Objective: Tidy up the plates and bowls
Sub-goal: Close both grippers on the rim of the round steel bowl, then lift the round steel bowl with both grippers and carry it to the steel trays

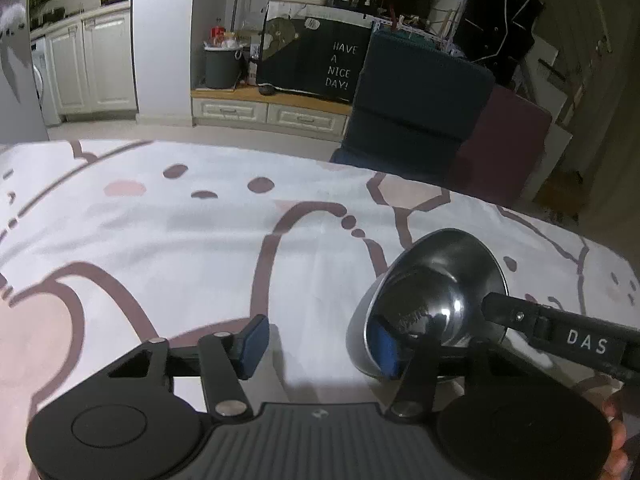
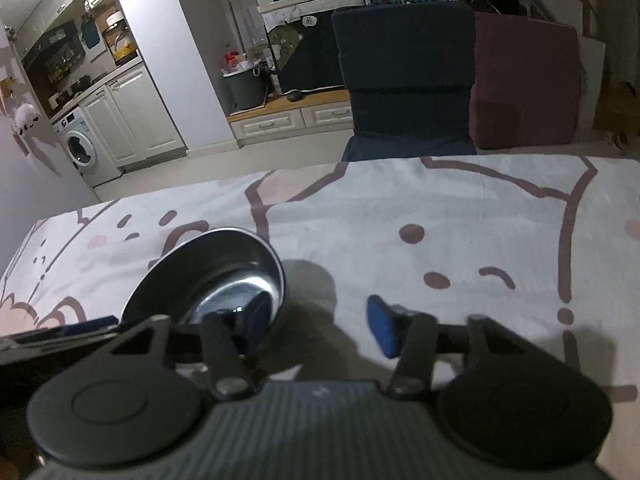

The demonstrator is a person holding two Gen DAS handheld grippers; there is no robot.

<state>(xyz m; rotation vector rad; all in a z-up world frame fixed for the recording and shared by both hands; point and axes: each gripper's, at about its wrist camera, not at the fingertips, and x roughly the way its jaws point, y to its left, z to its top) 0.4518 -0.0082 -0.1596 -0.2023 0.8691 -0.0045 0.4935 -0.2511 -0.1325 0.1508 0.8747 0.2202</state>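
**Two open grippers straddled one tilted steel bowl**

Nearest, the left gripper (image 1: 318, 346) had its right pad inside the steel bowl (image 1: 432, 304). Its left pad stood well apart over the cloth, so the jaws were released, with only the bowl's left wall between them. The right gripper (image 2: 316, 324) mirrored this. Its left finger reached into the bowl, its right pad was free over the cloth, and the jaws were also not clamped.

The bowl was in the near middle of the desk (image 1: 160, 220), between the two grippers, tilted with its mouth toward the person. I judged that the inner fingers propped it up for a grasp on the rim. Whether its base touched the cloth I could not tell.

No plate or second bowl was visible, and the cloth around was free, so nothing blocked the way. Beyond the far edge stood a dark blue chair (image 2: 404, 80). Farther away were a grey bin (image 1: 222, 66) and a washing machine (image 2: 82, 148).
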